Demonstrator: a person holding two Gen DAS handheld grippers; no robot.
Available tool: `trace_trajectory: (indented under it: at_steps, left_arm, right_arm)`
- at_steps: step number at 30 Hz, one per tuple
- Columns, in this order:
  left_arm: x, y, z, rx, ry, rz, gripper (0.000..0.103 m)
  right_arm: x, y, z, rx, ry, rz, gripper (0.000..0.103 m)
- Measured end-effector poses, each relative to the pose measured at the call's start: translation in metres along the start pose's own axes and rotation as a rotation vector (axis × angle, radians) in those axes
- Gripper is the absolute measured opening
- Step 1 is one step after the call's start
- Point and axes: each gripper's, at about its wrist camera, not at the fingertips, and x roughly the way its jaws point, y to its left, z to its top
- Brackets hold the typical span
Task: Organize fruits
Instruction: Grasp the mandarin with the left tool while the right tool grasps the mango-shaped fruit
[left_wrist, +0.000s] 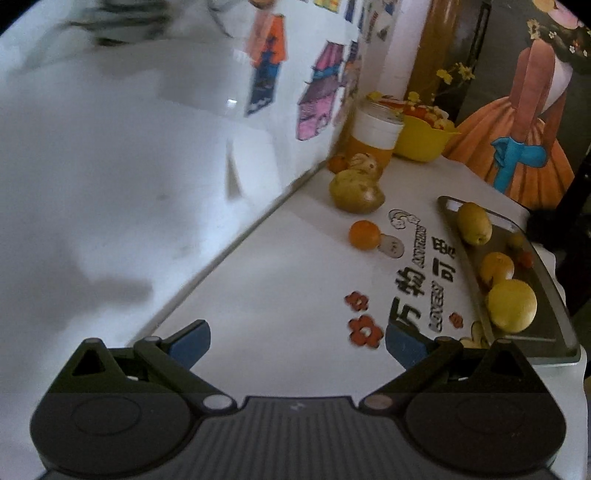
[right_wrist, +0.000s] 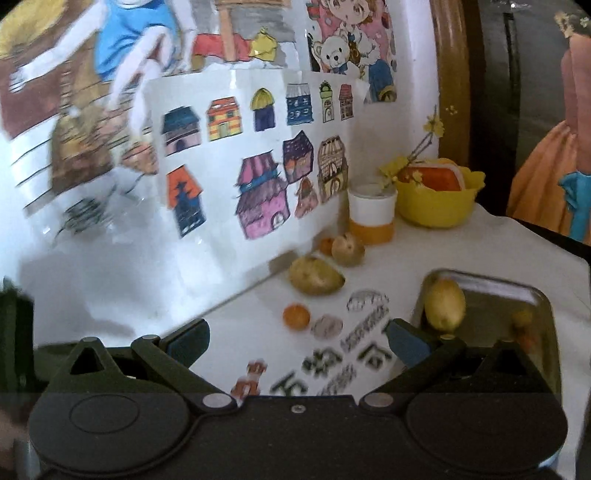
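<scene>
Left gripper (left_wrist: 297, 341): blue-padded fingers (left_wrist: 190, 343) are spread wide, nothing between them; only bare white tabletop (left_wrist: 280, 280) is seen in the gap. Right gripper (right_wrist: 297, 341): fingers likewise spread wide and empty, held above the printed lettering on the table.

Loose fruit is found ahead of both grippers, toward the wall. Nearest is the small round orange citrus (left_wrist: 365, 234), standing alone on the table, ahead and slightly right of the left fingers' midline; in the right wrist view it sits almost on the midline. No long axis is presented, so any approach angle is judged workable. Beyond it lies the large yellow-green pear-like fruit (left_wrist: 356, 191), long axis roughly crosswise to both views. Further back, a mottled round fruit (left_wrist: 364, 162) and a second small orange one (left_wrist: 337, 162) are seen just beside the white-capped orange jar (left_wrist: 375, 133).

The dark metal rectangular tray (left_wrist: 546, 332) lies to the right; a yellow-green oval fruit (left_wrist: 474, 223), an orange fruit (left_wrist: 496, 266) and a round yellow fruit (left_wrist: 511, 305) are already held in it.

Which gripper is nearer cannot be told; the right is judged better aligned with the citrus.
</scene>
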Motion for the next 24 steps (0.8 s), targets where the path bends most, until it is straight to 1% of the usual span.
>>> trace_trajectory:
  at_steps: [2, 5, 7, 9, 11, 13, 17, 20, 24]
  left_arm:
    - [0.012, -0.003, 0.005, -0.010, 0.013, -0.010, 0.103]
    - [0.028, -0.008, 0.013, -0.021, 0.017, -0.012, 0.103]
    - [0.036, -0.013, 0.019, -0.022, 0.006, -0.016, 0.103]
    - [0.045, -0.020, 0.025, -0.015, -0.015, -0.015, 0.103]
    - [0.054, -0.025, 0.030, -0.010, -0.017, -0.014, 0.103]
    - [0.064, -0.029, 0.034, -0.015, -0.013, -0.007, 0.103]
    - [0.075, -0.029, 0.036, -0.047, -0.018, 0.031, 0.103]
    - [0.076, -0.023, 0.038, -0.082, -0.032, 0.064, 0.103]
    - [0.081, -0.021, 0.044, -0.072, -0.024, 0.062, 0.103]
  right_arm:
    - [0.020, -0.015, 0.009, -0.011, 0.013, 0.011, 0.102]
    - [0.053, -0.033, 0.024, -0.080, 0.047, 0.042, 0.102]
    - [0.074, -0.042, 0.033, -0.148, 0.058, 0.055, 0.102]
    - [0.096, -0.050, 0.041, -0.204, 0.069, 0.089, 0.102]
    - [0.117, -0.051, 0.048, -0.239, 0.091, 0.124, 0.102]
    - [0.135, -0.053, 0.053, -0.254, 0.109, 0.143, 0.102]
    - [0.162, -0.054, 0.057, -0.237, 0.143, 0.176, 0.102]
    - [0.174, -0.052, 0.055, -0.239, 0.164, 0.200, 0.102]
    - [0.184, -0.050, 0.052, -0.263, 0.173, 0.217, 0.102]
